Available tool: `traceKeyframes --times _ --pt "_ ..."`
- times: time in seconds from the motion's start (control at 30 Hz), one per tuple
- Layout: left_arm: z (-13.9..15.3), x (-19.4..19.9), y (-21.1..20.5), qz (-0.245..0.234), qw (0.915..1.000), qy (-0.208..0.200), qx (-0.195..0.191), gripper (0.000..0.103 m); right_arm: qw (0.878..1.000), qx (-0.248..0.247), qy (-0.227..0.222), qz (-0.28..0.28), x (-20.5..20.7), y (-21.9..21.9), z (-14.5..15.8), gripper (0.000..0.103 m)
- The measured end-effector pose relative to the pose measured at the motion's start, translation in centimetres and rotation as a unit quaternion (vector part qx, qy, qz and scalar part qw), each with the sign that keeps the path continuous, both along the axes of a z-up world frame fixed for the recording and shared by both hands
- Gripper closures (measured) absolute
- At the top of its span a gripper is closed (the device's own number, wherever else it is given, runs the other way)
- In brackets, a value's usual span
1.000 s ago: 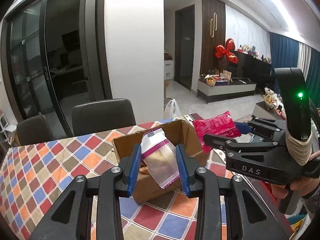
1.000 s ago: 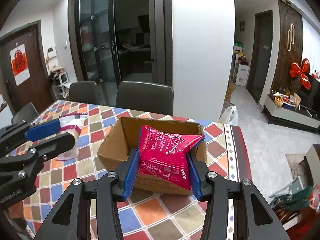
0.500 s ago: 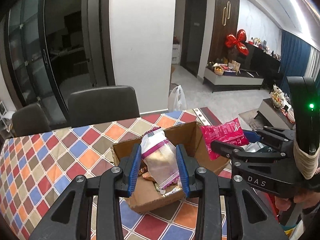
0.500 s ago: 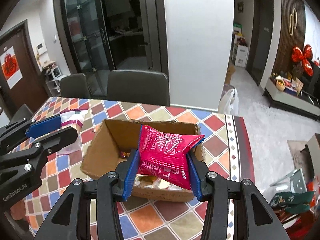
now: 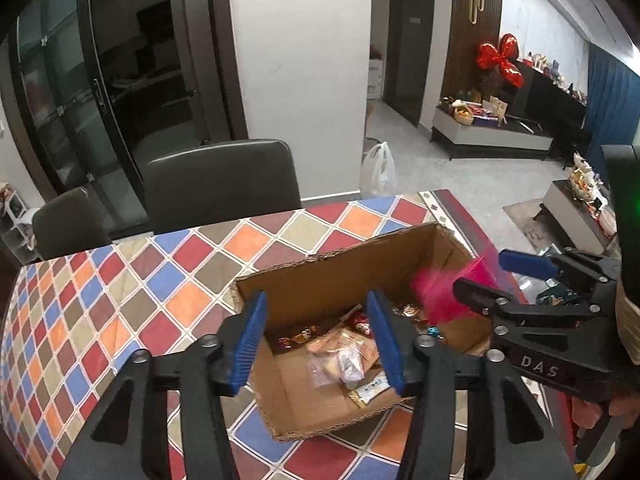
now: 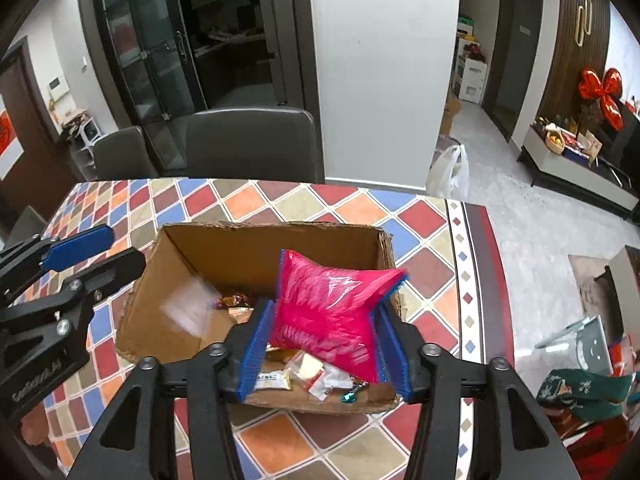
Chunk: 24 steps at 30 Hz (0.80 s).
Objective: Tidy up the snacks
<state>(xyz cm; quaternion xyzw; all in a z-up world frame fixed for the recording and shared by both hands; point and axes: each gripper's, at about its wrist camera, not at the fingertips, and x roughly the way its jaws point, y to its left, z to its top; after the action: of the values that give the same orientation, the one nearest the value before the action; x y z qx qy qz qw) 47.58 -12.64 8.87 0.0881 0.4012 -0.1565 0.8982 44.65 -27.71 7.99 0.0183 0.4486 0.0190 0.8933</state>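
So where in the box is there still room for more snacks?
The cardboard box has bare floor along its near-left corner in the left wrist view. The far side is crowded with candies and packets.

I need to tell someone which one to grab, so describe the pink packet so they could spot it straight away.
On the checkered table stands an open cardboard box. Over its right side, between the right hand-held gripper's opening blue jaws, is the pink packet: puffy, glossy, far bigger than the small wrapped sweets below.

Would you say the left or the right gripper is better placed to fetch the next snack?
Left: the left gripper is opening with nothing between its jaws, while the pink packet sits between the opening right gripper.
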Motion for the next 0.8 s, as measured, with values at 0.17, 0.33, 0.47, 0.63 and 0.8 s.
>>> traceKeyframes --times 0.17,0.33,0.47,0.63,0.8 --pt "0.0 -1.2 0.4 0.009 0.9999 -0.011 0.009 0.047 1.000 -0.006 -0.001 -0.010 -0.2 -0.4 -0.2 0.038" --pt "0.7 -3.7 0.7 0.018 0.9981 -0.052 0.029 0.042 1.000 -0.009 -0.008 -0.014 -1.5 -0.4 0.0 0.033" --pt "1.6 -6.5 1.2 0.018 0.9935 -0.105 0.040 0.030 0.999 -0.022 -0.039 -0.010 -3.8 0.1 0.7 0.027" --pt "2.8 -10.3 2.3 0.032 0.9876 -0.151 0.030 0.016 0.995 -0.041 -0.086 -0.009 -7.3 0.8 2.2 0.021" --pt "3.5 -14.5 3.6 0.044 0.9822 -0.183 0.007 0.008 0.990 -0.045 -0.132 -0.018 -11.4 1.2 3.5 0.014"
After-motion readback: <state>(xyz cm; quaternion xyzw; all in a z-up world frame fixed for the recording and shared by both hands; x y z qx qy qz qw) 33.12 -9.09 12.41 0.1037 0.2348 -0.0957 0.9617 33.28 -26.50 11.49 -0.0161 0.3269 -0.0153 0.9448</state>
